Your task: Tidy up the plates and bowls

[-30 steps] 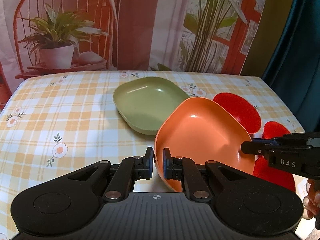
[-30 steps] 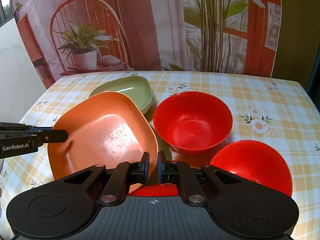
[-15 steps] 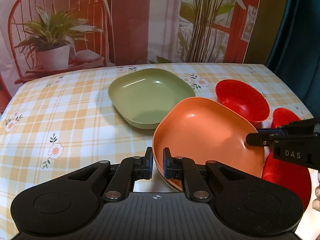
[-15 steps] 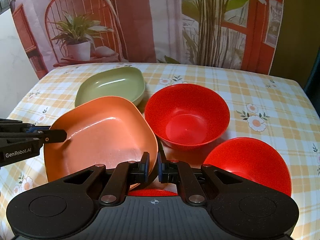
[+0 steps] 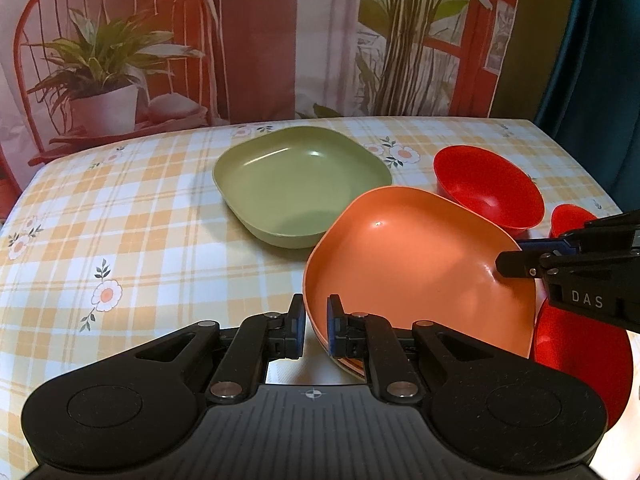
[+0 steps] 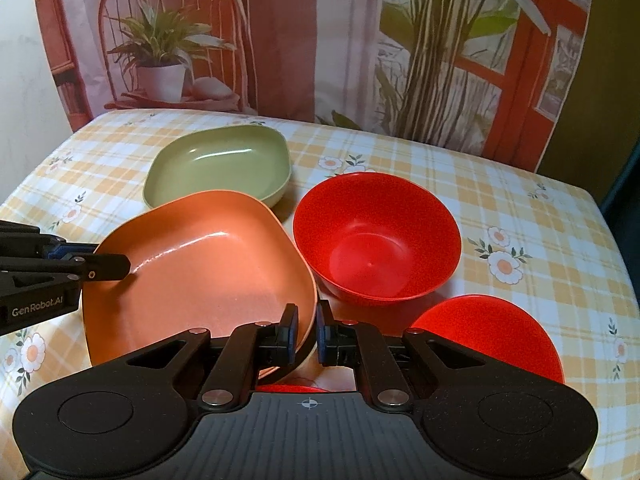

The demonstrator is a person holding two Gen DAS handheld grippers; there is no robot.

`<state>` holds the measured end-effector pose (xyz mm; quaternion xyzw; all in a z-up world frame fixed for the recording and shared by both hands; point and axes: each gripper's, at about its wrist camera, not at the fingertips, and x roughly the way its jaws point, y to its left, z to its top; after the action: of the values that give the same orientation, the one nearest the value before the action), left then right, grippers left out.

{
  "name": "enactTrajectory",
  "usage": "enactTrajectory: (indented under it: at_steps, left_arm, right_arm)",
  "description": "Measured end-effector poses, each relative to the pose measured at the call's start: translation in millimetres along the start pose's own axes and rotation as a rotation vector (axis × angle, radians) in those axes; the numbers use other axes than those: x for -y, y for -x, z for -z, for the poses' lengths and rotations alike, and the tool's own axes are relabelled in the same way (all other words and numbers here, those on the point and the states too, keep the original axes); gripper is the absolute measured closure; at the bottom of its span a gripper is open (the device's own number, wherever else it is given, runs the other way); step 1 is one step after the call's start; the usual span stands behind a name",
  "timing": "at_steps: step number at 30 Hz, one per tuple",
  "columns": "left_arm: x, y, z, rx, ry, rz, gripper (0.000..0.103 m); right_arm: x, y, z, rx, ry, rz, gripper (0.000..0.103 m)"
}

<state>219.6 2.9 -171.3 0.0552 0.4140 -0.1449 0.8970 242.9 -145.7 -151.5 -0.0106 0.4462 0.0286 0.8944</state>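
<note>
Both the left gripper point(image 5: 313, 330) and right gripper point(image 6: 307, 334) are pinching opposite rims of the orange plate point(image 5: 404, 256), carrying it unstacked at five o'clock of the green plate point(image 5: 300, 184), red bowls point(image 6: 376, 236) waiting separately.

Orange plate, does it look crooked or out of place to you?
Yes. The orange plate is tilted off the table, pinched at opposite rims by the left gripper and right gripper, partly overhanging a red bowl.
</note>
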Motion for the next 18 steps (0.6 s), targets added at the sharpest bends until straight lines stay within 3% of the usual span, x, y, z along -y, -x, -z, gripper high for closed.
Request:
enactTrajectory:
  at_steps: [9,18]
  left_arm:
    - [-1.4,2.1,-0.1,0.004,0.014,0.011,0.091]
    - [-1.5,5.1,-0.4,0.014,0.021,0.014,0.09]
  right_arm:
    - [2.6,0.2,-1.4,-0.005,-0.019,-0.01,0.093]
    - [8.0,4.2,-1.8,-0.001,-0.054,-0.029,0.086]
